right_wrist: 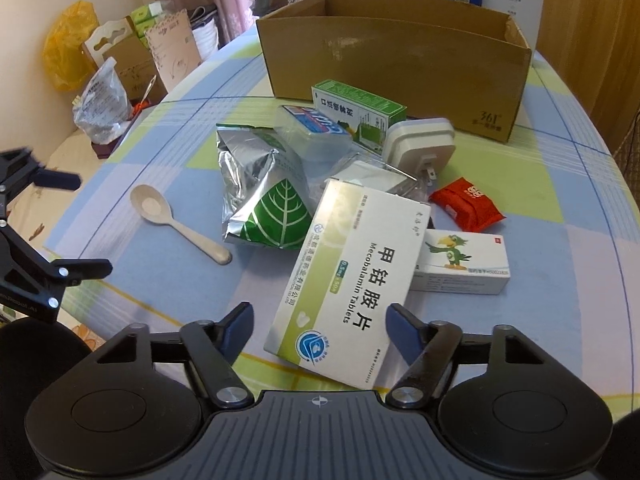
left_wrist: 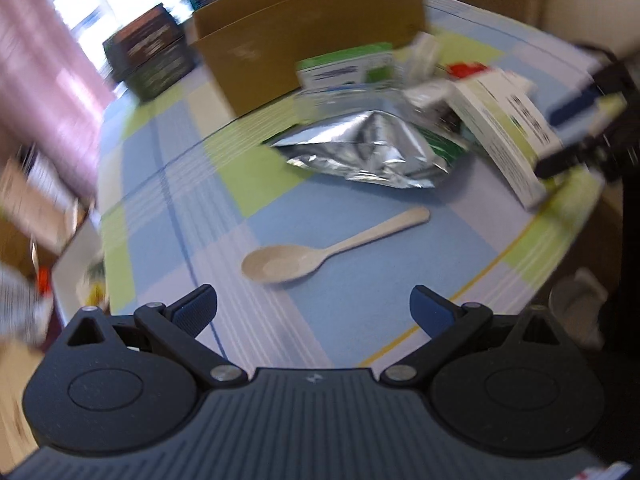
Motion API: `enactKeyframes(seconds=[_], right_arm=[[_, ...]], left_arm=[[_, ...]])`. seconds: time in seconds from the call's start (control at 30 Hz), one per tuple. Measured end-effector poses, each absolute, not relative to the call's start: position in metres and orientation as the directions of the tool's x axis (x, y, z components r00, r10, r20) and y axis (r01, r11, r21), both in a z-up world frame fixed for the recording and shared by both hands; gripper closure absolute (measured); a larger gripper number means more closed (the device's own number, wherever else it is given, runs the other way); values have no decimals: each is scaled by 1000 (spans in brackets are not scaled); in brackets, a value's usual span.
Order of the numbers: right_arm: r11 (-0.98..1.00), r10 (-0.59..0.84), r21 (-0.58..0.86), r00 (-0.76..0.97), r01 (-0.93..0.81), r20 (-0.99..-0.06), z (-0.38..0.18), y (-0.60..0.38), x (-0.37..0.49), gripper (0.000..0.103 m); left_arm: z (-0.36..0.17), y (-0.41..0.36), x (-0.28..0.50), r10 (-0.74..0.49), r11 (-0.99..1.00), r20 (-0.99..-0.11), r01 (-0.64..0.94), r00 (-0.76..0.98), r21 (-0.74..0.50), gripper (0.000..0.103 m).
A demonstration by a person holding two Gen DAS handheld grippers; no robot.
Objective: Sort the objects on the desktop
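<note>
Sorting barely begun: cardboard box looks empty; spoon, foil bag, tablet box all loose on counter. Left gripper jaws wide, empty; right gripper jaws astride tablet box, not gripping.

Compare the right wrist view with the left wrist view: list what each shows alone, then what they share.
Right wrist only: the parrot box and the yellow bag.
Left wrist only: the white tray past the table's edge.
Both: the spoon, foil pouch, cardboard box and Mecobalamin box.
</note>
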State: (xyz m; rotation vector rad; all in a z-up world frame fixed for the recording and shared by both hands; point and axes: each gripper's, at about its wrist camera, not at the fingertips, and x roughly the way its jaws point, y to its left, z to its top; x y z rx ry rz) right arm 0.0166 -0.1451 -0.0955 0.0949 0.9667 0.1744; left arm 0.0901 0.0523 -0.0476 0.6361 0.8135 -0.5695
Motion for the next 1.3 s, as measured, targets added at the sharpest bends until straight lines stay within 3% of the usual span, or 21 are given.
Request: enactKeyframes(seconds=[0.17, 0.43, 0.6, 1.3], right_arm=[[985, 173, 127, 572, -120, -802, -95, -141, 22, 42], [992, 124, 84, 599, -94, -791, -93, -140, 23, 42], [994, 100, 61, 585, -86, -805, -95, -140, 25, 41], [997, 70, 68, 542, -24, -837, -106, -132, 46, 23]], left_arm=[[-64, 53, 105, -241, 547, -806, 762, 540, 347, 11], [-77, 59, 133, -276, 465, -820, 816, 502, 343, 12], [-85, 59, 145, -294, 369, -843, 867, 451, 335, 18], [-91, 59, 192, -360, 203, -896, 959, 259, 196, 24]])
